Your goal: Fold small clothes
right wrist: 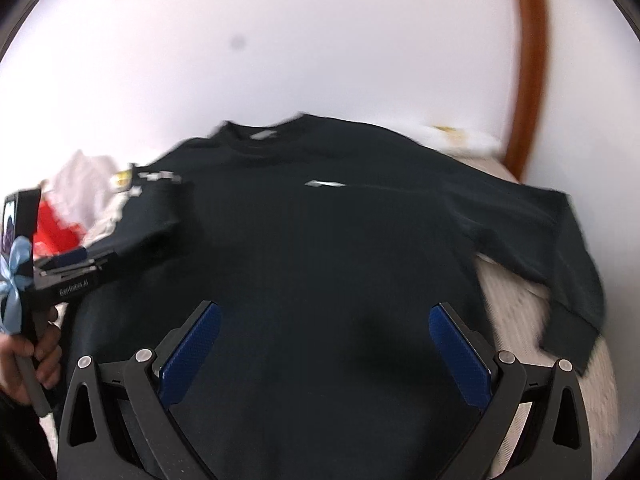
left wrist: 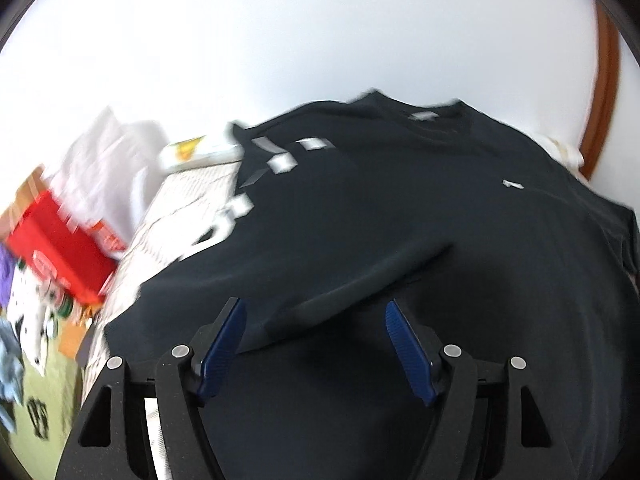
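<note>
A black long-sleeved top lies spread flat on a pale bed cover, collar at the far side. The sleeve with white print lies on the left, and the plain sleeve stretches out to the right. My left gripper is open low over the top's near left part, with a raised fold of black cloth between its fingers and no pad pressing it. In the right wrist view the left gripper shows at the left edge, held by a hand. My right gripper is open above the top's lower middle, holding nothing.
A red box and a heap of white clothes sit left of the top. More garments lie on a green floor at the far left. A white wall and a brown wooden frame stand behind the bed.
</note>
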A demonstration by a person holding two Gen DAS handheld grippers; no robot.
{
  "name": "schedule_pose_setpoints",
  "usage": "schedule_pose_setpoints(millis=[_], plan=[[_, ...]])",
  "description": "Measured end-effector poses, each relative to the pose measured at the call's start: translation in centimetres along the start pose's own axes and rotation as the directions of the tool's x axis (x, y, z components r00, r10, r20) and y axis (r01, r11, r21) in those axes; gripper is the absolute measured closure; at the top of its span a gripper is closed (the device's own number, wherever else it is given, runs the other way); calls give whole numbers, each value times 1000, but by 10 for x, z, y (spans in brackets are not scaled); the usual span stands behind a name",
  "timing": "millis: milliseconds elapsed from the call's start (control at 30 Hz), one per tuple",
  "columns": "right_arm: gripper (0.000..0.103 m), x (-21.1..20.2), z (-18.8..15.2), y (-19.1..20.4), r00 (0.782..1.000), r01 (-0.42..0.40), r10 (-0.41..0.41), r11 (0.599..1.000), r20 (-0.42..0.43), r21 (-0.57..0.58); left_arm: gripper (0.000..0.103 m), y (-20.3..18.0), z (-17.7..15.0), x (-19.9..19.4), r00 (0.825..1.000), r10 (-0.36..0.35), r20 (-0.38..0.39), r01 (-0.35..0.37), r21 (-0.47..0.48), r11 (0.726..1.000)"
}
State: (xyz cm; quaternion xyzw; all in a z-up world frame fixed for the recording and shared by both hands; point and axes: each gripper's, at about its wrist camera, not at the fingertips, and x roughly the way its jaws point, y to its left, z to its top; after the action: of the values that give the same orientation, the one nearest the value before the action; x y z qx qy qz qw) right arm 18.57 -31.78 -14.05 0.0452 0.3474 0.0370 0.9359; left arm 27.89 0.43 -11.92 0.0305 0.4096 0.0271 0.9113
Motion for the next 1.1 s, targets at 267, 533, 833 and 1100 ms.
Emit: schedule_pose_setpoints(millis=[267, 533, 833, 1100], plan=[[4, 33, 33, 103, 992, -127, 128, 980, 0, -151, 27, 106, -30, 1, 992, 126, -28, -129, -124, 984], [5, 83, 26, 224, 956, -293, 279, 873, -92, -390, 26, 184, -63, -5, 985, 154, -76, -167, -231, 958], [5, 132, -8, 304, 968, -249, 208, 783, -139, -570, 26, 197, -81, -4, 998, 20, -62, -36, -265, 964], [89, 144, 9, 302, 960, -280, 242, 820, -141, -499, 26, 160, -88, 16, 987, -124, -103, 97, -230, 968]])
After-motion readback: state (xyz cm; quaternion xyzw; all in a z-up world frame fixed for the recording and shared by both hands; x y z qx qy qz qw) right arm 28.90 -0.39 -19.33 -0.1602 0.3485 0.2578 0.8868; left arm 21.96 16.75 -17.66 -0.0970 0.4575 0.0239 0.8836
